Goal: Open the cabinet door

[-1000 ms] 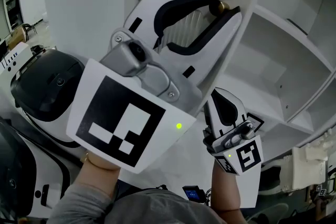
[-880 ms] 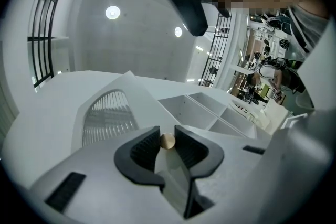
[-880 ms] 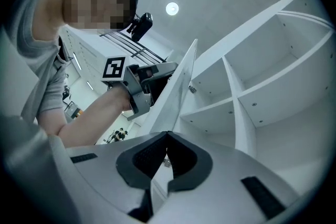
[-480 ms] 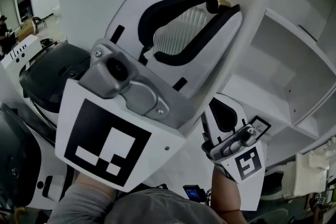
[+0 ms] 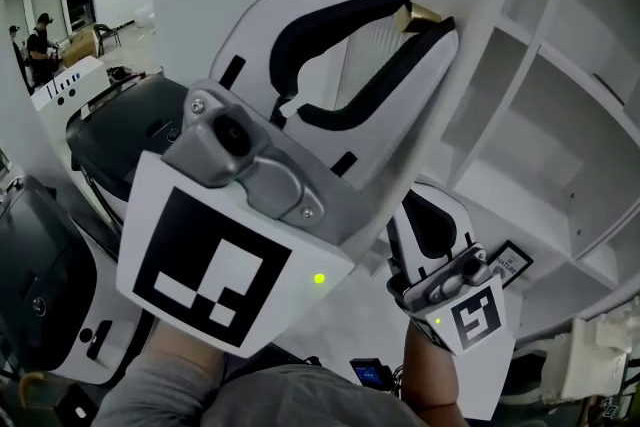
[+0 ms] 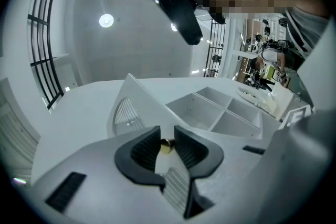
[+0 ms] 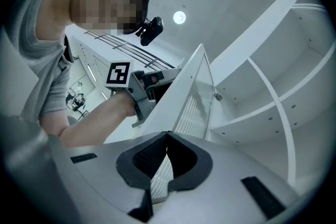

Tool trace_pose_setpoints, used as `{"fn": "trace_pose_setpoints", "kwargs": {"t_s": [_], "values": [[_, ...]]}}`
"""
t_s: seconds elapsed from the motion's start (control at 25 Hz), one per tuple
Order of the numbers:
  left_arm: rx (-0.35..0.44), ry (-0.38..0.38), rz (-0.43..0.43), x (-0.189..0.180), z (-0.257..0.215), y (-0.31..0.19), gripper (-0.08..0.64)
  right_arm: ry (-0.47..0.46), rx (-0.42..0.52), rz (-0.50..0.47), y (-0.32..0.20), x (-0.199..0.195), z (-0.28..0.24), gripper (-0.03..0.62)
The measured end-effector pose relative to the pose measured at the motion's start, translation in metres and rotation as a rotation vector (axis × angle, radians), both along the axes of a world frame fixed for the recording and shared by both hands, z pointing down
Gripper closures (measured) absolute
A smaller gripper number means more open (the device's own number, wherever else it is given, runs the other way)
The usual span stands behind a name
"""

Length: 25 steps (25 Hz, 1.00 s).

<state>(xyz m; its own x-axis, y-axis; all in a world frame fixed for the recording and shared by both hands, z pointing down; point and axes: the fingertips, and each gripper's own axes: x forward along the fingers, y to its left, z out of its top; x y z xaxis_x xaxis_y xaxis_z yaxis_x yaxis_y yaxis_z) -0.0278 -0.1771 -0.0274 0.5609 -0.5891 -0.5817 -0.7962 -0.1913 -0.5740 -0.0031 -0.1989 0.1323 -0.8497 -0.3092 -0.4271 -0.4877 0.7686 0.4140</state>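
White cabinet shelves (image 5: 580,85), slatted door (image 7: 189,105), bright hall (image 5: 60,5) behind.

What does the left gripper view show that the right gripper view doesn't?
Only the left gripper view: the left gripper with the brass knob between its jaws, which have just closed a little further onto it. Only the right gripper view: that gripper's marker cube and the person's forearm, plus the right gripper, shut and empty. Both: the white cabinet door, partly open, and the shelves.
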Motion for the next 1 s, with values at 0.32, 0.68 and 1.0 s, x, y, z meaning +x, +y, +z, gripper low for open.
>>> {"fn": "trace_pose_setpoints", "kwargs": {"t_s": [0.32,0.68,1.0], "values": [[0.003,-0.013,-0.086,-0.023,-0.001,0.008,0.486,-0.031,0.041,-0.091,0.011,-0.025,-0.014,0.566],[0.025,0.002,-0.19,-0.05,-0.001,0.014,0.536,-0.003,0.026,-0.129,0.007,-0.051,-0.009,0.566],[0.031,0.01,-0.354,-0.081,0.002,0.014,0.552,0.004,0.024,-0.187,0.004,-0.076,-0.015,0.566]]}}
